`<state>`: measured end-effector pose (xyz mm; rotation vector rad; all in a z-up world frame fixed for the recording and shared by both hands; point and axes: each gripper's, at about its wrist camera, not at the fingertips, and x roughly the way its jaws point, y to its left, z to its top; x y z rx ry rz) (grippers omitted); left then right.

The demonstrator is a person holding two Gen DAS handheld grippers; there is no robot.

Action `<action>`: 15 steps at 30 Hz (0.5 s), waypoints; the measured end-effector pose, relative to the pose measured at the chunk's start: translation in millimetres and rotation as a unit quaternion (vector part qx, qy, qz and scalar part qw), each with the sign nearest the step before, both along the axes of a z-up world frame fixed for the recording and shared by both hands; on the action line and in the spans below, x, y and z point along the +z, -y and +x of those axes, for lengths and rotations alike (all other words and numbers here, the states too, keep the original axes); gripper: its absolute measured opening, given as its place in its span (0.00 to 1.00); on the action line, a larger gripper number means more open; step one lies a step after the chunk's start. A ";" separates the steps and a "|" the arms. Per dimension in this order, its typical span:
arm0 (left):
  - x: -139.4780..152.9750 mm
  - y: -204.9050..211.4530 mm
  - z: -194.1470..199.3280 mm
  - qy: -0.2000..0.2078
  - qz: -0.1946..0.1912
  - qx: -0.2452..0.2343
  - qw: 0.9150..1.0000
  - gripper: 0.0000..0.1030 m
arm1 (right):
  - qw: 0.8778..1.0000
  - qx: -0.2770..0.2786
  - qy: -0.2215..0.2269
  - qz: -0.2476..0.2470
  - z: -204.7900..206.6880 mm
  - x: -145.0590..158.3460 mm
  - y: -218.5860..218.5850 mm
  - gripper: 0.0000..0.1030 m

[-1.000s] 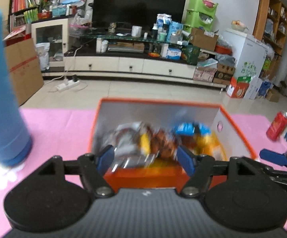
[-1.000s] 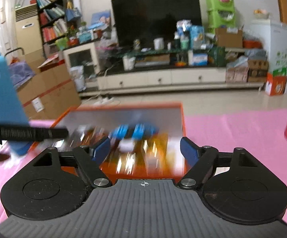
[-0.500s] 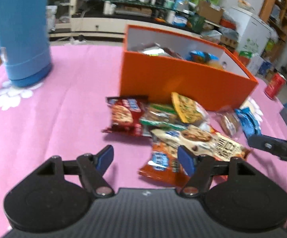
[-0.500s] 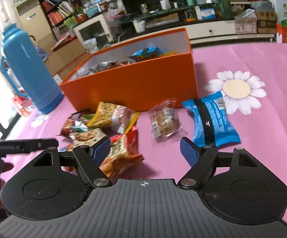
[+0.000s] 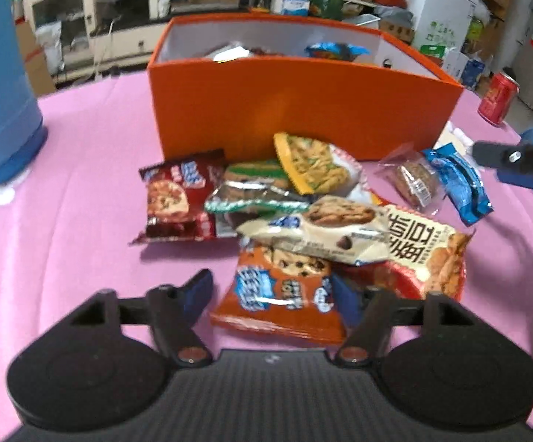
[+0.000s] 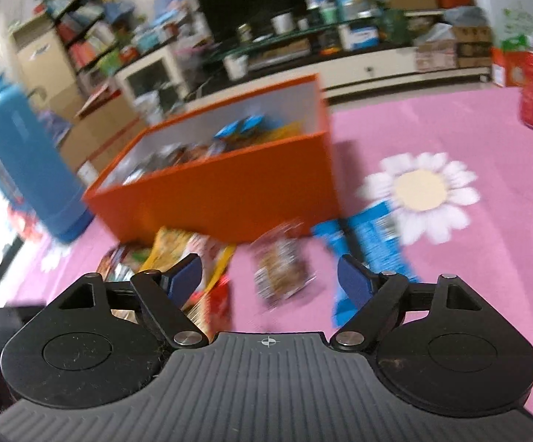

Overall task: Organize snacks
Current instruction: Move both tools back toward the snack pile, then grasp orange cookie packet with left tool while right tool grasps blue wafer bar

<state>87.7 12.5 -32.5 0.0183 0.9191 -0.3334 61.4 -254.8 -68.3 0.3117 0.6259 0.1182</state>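
Against the near wall of the orange box (image 5: 303,110), on the pink worktop (image 5: 63,221), lies a loose heap of snack packets; nearest is the orange cookie packet (image 5: 281,291), flat, partly under a cream cookie packet (image 5: 325,228). Left gripper (image 5: 272,293): jaws have just been closing, straddling the orange packet's near end; pads do not visibly press, so released. Right gripper (image 6: 270,276): jaws have just been opening, parted above a clear-wrapped biscuit (image 6: 281,269), holding nothing; a blue packet (image 6: 373,243) lies just beside it. Judgement: packets are light, film wrappers soft, crinkly and slippery, contents brittle, so a gentle pinch on a crimped end seam or across the narrow width should serve; a hard squeeze risks crumbs. Box is open-topped and already part-filled with mixed packets, room remaining. Blue flask (image 5: 1,73) and red can (image 5: 496,99) stand towards opposite edges.
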 end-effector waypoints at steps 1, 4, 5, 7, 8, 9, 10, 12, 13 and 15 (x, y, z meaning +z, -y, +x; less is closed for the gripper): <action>-1.3 -4.2 1.4 -0.008 -0.011 0.006 1.000 0.61 | 1.000 -0.016 0.000 0.003 0.3 1.1 9.0 0.71; -1.9 -11.9 -1.2 -0.016 -0.014 0.015 1.000 0.59 | 0.999 -0.054 -0.006 0.008 0.0 0.6 35.9 0.72; -1.9 -15.2 -5.9 -0.016 -0.009 0.014 1.000 0.59 | 0.998 -0.066 -0.010 0.009 -0.1 -0.3 44.1 0.72; -1.5 -19.9 -16.9 -0.017 0.005 0.006 1.000 0.59 | 0.996 -0.081 -0.017 0.014 -0.3 -3.3 54.9 0.72; -1.5 -21.6 -22.6 -0.018 0.016 0.002 1.000 0.59 | 0.996 -0.085 -0.022 0.015 -0.8 -4.9 59.4 0.72; -1.7 -23.5 -29.2 -0.016 0.025 -0.002 1.000 0.59 | 0.996 -0.085 -0.025 0.015 -1.9 -6.3 60.9 0.72; -2.3 -25.1 -37.7 -0.011 0.037 -0.008 0.999 0.59 | 0.996 -0.082 -0.028 0.014 -2.2 -8.0 62.7 0.72; -3.2 -26.6 -53.0 0.000 0.057 -0.023 0.998 0.59 | 0.997 -0.071 -0.029 0.005 -4.2 -7.6 60.9 0.72; -3.3 -29.3 -59.2 0.001 0.053 -0.030 0.998 0.62 | 0.998 -0.063 -0.028 -0.002 -5.6 -6.6 58.8 0.72; -2.8 -33.1 -62.4 0.002 0.045 -0.031 0.999 0.69 | 0.998 -0.056 -0.021 -0.020 -10.3 -4.9 55.7 0.73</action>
